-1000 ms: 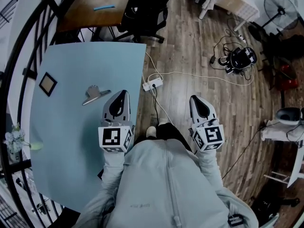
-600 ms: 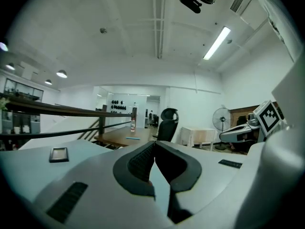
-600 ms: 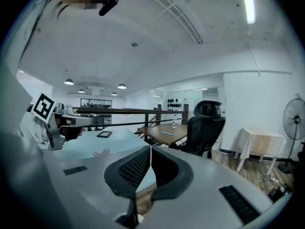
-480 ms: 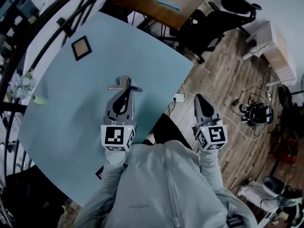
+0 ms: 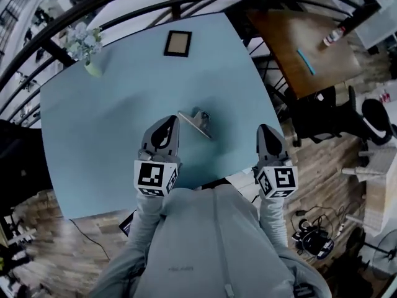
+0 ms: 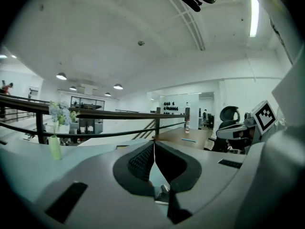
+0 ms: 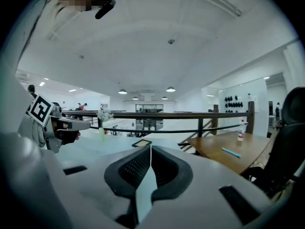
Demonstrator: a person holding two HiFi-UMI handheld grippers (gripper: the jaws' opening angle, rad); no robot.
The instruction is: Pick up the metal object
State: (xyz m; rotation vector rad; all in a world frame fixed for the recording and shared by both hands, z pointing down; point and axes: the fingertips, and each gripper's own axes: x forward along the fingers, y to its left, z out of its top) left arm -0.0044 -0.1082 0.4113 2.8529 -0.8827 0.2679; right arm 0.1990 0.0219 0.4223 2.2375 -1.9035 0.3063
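Now your left tongs and right tongs are pressed together, empty; the metal object lies at the left's three o'clock, mostly hidden in that gripper's view.

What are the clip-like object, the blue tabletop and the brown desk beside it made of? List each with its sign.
Clip-like object: probably bare metal; grey, with a pale sheen along its flat strip.
Blue tabletop: smooth, matte, uniformly pale blue; laminate or painted board, cannot tell which.
Brown desk: likely wood or veneer; warm brown, low gloss.
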